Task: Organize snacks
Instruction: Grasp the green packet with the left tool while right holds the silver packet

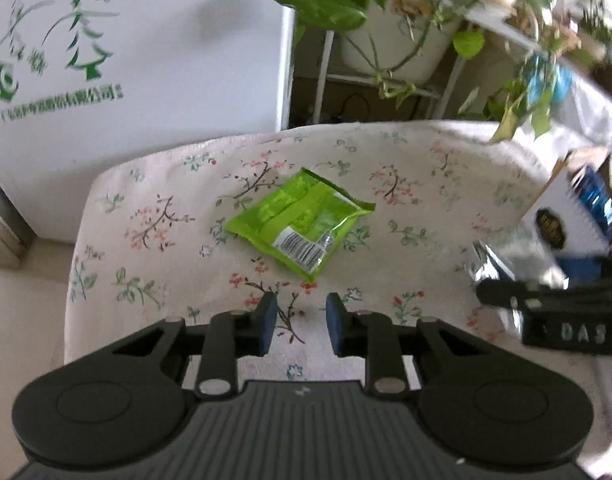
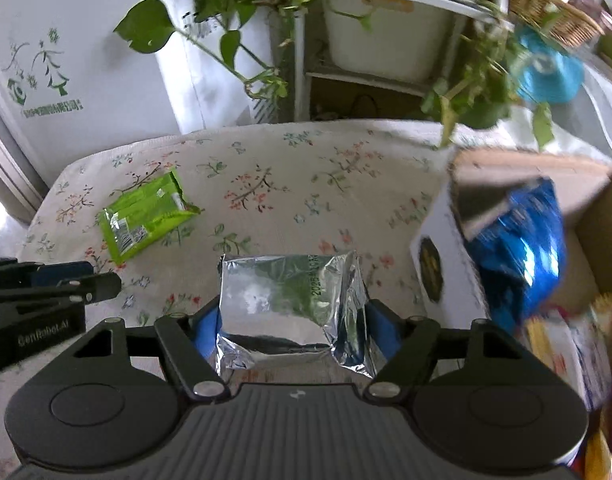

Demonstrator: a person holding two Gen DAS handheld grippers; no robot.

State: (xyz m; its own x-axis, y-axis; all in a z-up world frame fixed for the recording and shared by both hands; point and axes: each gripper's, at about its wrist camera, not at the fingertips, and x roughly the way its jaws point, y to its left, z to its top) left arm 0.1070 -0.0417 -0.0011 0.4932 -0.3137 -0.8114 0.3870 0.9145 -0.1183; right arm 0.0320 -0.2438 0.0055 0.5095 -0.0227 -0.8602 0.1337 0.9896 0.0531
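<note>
A green snack packet lies flat on the floral tablecloth, a little ahead of my left gripper, which is open and empty. The packet also shows in the right wrist view. My right gripper is shut on a silver foil packet, held between its blue pads above the cloth. A cardboard box stands to the right with a blue snack bag leaning in it and other colourful packets inside. The box also shows in the left wrist view.
A white board with green print stands behind the table on the left. A white plant stand with a pot and trailing leaves is at the back. The left gripper shows at the left in the right wrist view.
</note>
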